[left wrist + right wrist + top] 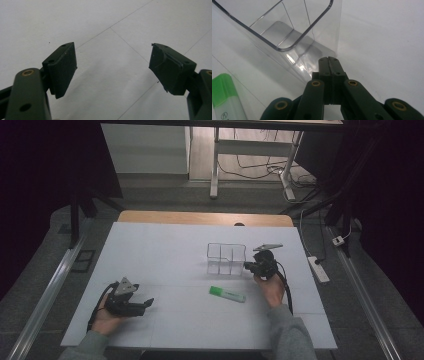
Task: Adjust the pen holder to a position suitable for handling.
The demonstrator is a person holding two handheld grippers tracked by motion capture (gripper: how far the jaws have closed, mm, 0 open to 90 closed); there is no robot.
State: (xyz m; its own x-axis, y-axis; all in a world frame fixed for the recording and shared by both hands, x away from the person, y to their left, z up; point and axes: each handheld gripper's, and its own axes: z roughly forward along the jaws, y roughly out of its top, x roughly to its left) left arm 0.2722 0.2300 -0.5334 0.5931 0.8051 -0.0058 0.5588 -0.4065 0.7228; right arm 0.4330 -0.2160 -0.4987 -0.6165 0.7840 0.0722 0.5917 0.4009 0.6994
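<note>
Clear plastic is what I see straight ahead of my right hand-held gripper [328,60]: a transparent desk organizer [226,258] with inner dividers stands upright on the white counter [165,255], right of the middle. In the right gripper view the two black jaws are pressed flat together with nothing between them, and their closed tip sits right at the lower wall of the organizer [294,32]; whether it actually touches the plastic I cannot tell. In the high view my right hand [271,287] carries that hand-held gripper [248,266] just beside the organizer's right side, its cable trailing back along the grey sleeve. A green highlighter [227,294] with a white label lies flat on the counter just in front of the organizer, apart from it, between the organizer and my right hand; its green cap end [222,87] shows at the lower left of the right gripper view. My left hand-held gripper [148,303] rests low over the near left part of the counter, well apart from the organizer and the highlighter, held in my left hand [106,318]. In the left gripper view its jaws stand wide apart, with bare white counter [112,65] and its thin seams between them.
</note>
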